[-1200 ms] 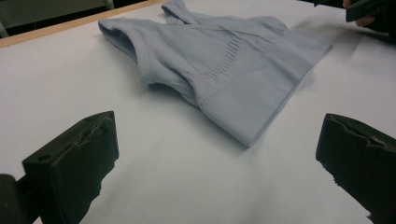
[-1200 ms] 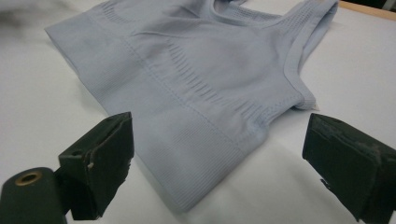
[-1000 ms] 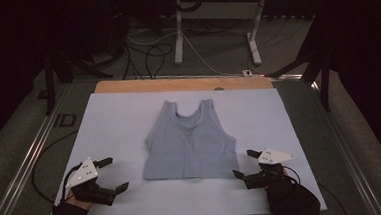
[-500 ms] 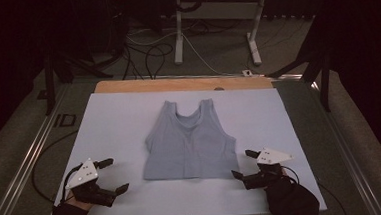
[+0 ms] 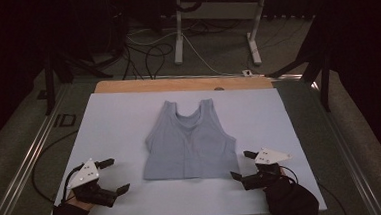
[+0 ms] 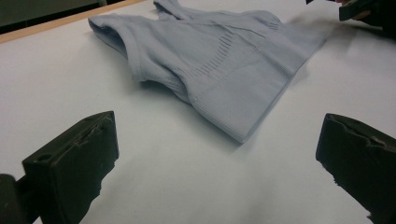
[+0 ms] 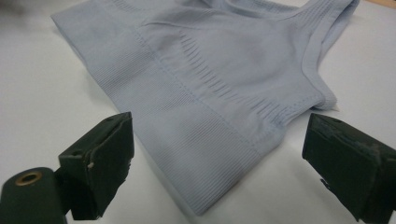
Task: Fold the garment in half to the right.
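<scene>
On the left, the left gripper (image 5: 113,176) rests low over the white table cover (image 5: 114,122), held by a hand at the near edge, its two black jaws spread wide with nothing between them. In the left gripper view those jaws stand far apart at the bottom corners, and bare white surface lies between them. Ahead of its fingertips and off toward the centre lies a pale blue ribbed tank top (image 5: 189,142), flat on the cover, straps pointing away from the person and hem nearest them. The top's near left hem corner sits a short way beyond the left fingertips, not touching. To the right, the right gripper (image 5: 243,165) also rests near the table's front edge, jaws wide and holding nothing. Its fingertips are just beside the top's right hem corner; in the right gripper view that corner (image 7: 205,196) reaches into the gap between the two jaws, close to the left one, with white cover showing around it.
</scene>
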`<action>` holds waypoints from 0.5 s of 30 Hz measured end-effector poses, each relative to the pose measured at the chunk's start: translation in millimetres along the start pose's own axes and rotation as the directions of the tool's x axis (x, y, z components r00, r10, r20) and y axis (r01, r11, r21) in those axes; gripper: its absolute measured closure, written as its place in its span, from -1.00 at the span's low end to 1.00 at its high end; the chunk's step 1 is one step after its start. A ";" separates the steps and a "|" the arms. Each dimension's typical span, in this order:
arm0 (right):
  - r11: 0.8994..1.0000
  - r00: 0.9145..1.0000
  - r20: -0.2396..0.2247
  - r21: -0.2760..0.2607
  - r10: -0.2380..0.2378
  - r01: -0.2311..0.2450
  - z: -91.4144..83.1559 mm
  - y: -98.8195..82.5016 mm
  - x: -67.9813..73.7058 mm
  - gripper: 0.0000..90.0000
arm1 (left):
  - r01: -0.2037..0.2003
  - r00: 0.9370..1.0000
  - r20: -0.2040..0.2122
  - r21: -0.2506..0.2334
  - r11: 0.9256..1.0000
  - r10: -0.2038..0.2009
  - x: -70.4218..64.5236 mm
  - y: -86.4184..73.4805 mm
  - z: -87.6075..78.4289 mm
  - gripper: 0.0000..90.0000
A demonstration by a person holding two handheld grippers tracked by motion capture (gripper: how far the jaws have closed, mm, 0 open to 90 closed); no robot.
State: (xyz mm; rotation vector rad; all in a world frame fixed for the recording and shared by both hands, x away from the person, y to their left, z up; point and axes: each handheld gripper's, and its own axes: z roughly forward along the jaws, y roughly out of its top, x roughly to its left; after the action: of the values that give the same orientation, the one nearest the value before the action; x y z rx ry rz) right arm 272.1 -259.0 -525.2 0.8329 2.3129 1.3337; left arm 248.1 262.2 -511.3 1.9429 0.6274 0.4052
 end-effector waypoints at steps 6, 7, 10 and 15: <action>1.000 1.000 0.005 -0.011 -0.002 0.002 -3.6 5.5 1.3 -0.80 | 0.003 1.000 0.013 -0.014 1.000 -0.003 0.0 5.3 -1.7 -0.99; 1.000 1.000 0.014 -0.010 -0.006 0.006 -5.7 8.2 0.2 -0.79 | 0.004 1.000 0.016 -0.015 1.000 -0.003 0.1 6.3 -1.9 -0.99; 0.999 0.999 -0.010 -0.024 0.032 -0.032 -8.6 12.4 -2.2 -0.79 | 0.002 1.000 0.020 -0.013 1.000 -0.002 0.5 8.8 -2.0 -0.99; 1.000 1.000 0.009 -0.017 0.027 -0.026 -12.0 24.5 -4.8 -0.80 | -0.012 1.000 0.026 0.005 1.000 0.012 0.6 17.5 -2.0 -0.99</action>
State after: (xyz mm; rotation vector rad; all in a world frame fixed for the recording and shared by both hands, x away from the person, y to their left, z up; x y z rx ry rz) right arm 276.9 -260.6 -498.0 0.8655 2.2878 1.3554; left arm 251.9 257.8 -494.7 1.9549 0.6006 0.3859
